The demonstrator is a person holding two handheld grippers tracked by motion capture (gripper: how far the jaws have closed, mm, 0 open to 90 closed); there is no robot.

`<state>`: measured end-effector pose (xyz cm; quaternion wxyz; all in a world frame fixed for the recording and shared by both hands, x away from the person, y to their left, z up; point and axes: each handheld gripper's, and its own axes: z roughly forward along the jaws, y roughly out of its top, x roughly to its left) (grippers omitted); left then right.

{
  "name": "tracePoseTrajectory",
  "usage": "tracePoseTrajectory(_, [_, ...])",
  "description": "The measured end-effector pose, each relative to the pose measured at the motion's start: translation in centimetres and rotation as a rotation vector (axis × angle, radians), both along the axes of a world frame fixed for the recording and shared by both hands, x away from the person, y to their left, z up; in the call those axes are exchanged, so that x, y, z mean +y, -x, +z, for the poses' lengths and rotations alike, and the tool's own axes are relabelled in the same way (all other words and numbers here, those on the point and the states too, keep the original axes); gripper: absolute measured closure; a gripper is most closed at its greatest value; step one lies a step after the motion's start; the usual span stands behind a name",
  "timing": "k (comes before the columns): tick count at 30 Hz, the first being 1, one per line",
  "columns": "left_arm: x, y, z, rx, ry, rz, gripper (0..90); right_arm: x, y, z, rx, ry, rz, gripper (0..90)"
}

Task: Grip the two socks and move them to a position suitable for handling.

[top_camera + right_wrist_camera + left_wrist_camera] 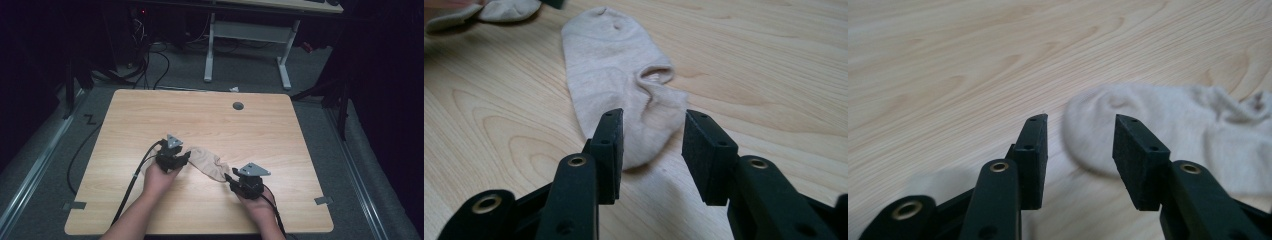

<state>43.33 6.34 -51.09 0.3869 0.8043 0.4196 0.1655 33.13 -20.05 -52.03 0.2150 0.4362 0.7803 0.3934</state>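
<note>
- High view: you are holding the left hand-held gripper at one end of a beige ankle sock and the right hand-held gripper at the other. The sock is lying across the middle of the near half of the light wood tabletop. Beyond it, a dark room with a white-legged desk and floor cables is showing.
- Left gripper view: your jaws are standing spread with nothing between them, and the sock's rounded end is lying just past the tips. This reads as lining up for a grasp.
- Right gripper view: your jaws are spread too, straddling the sock's near end without pressing it. The next move probably calls for lowering and closing on that end.
</note>
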Motion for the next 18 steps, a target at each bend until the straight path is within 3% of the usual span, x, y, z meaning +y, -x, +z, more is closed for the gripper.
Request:
tracePoseTrajectory(1, [-0.5,-0.4,-0.2,0.003,-0.013,0.001,59.0,0.4,-0.5,0.0,0.019,0.001,0.009,61.1])
tracePoseTrajectory(3, [-1.3,-1.6,-0.8,0.046,-0.044,0.003,59.8,0.7,-1.1,-0.1,0.032,0.004,0.014,61.5])
tracePoseTrajectory(7, [-1.4,-2.0,-1.3,0.071,-0.060,0.005,64.6,0.8,-1.6,-0.5,0.067,0.014,0.008,62.7])
tracePoseTrajectory(9, [-1.4,-1.9,-1.4,0.069,-0.056,0.000,72.9,0.8,-1.9,-0.9,0.101,0.032,0.009,66.1])
tracePoseTrajectory(12, [-1.7,-1.6,-1.3,0.045,-0.072,-0.002,83.6,0.8,-1.9,-0.9,0.113,0.032,0.005,69.3])
tracePoseTrajectory(16, [-1.7,-1.1,-1.4,0.036,-0.079,-0.013,86.7,0.9,-1.9,-1.0,0.110,0.031,0.021,82.0])
tracePoseTrajectory(18, [-1.4,-0.5,-1.2,0.017,-0.066,-0.005,87.1,1.0,-1.8,-1.0,0.102,0.036,0.026,84.0])
